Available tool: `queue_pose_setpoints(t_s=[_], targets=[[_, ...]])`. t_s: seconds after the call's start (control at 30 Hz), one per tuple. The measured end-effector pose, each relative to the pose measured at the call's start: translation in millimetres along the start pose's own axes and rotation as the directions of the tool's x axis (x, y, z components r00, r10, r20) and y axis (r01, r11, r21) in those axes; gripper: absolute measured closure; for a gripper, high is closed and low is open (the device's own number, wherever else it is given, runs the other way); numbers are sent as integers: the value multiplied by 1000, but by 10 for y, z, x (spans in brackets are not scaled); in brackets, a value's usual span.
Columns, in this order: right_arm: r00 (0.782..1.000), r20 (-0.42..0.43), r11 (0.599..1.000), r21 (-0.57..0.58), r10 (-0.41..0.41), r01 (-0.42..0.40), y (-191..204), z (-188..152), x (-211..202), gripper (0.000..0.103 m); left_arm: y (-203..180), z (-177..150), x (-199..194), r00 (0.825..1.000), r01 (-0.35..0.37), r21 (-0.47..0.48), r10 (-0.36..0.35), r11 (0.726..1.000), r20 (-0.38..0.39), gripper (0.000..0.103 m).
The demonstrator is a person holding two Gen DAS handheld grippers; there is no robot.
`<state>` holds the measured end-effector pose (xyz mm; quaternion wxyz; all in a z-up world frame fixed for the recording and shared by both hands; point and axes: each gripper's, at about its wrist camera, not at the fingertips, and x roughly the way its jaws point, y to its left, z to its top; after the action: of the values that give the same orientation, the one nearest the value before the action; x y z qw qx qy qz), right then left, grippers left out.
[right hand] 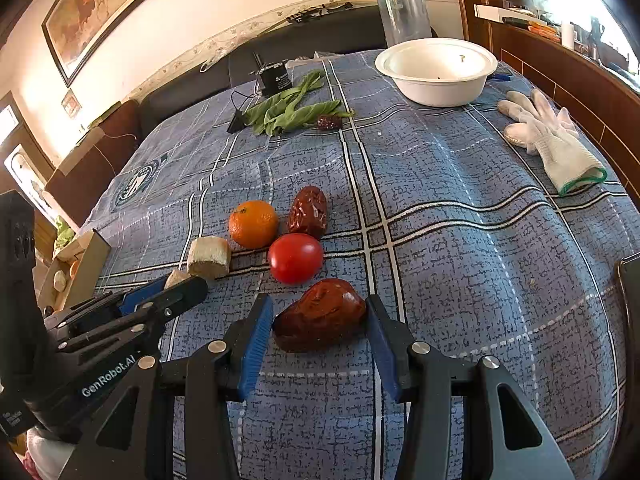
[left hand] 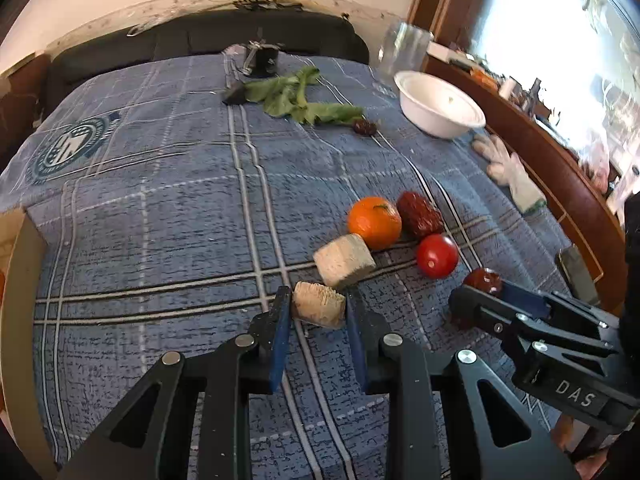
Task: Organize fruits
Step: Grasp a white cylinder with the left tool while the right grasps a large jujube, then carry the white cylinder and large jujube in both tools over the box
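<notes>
On the blue plaid cloth lie an orange (left hand: 374, 222) (right hand: 253, 223), a tomato (left hand: 437, 255) (right hand: 295, 258), a red date (left hand: 419, 214) (right hand: 307, 211) and two pale cut stalk pieces (left hand: 344, 260) (right hand: 209, 257). My left gripper (left hand: 318, 308) has its jaws around the nearer stalk piece (left hand: 319, 309), touching its sides. My right gripper (right hand: 320, 316) has its jaws around a second red date (right hand: 320, 315), which also shows in the left wrist view (left hand: 484, 280). A third date (right hand: 329, 122) lies far back by the greens.
A white bowl (right hand: 437, 76) (left hand: 440, 110) stands at the back right with a clear glass (right hand: 404, 18) behind it. Green leaves (right hand: 292, 110) and a black device (right hand: 274, 76) lie at the back. White gloves (right hand: 550, 140) lie right. A cardboard box (right hand: 76, 268) stands left.
</notes>
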<state>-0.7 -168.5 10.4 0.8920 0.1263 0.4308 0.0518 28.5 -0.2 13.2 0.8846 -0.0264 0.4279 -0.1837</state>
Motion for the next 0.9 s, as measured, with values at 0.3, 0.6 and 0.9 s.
queue_pose_setpoints(t_s=[0.3, 0.6, 0.9], targets=[[998, 60, 1000, -19, 10, -9, 73, -13, -101, 52, 148, -75, -164, 998, -7, -77, 12, 997, 59, 78], [997, 80, 998, -54, -11, 16, 167, -53, -92, 52, 145, -262, -478, 995, 6, -132, 7, 991, 101, 78], [996, 81, 994, -106, -21, 30, 258, -125, -89, 52, 653, -793, -1518, 980, 97, -313, -35, 945, 198, 77]])
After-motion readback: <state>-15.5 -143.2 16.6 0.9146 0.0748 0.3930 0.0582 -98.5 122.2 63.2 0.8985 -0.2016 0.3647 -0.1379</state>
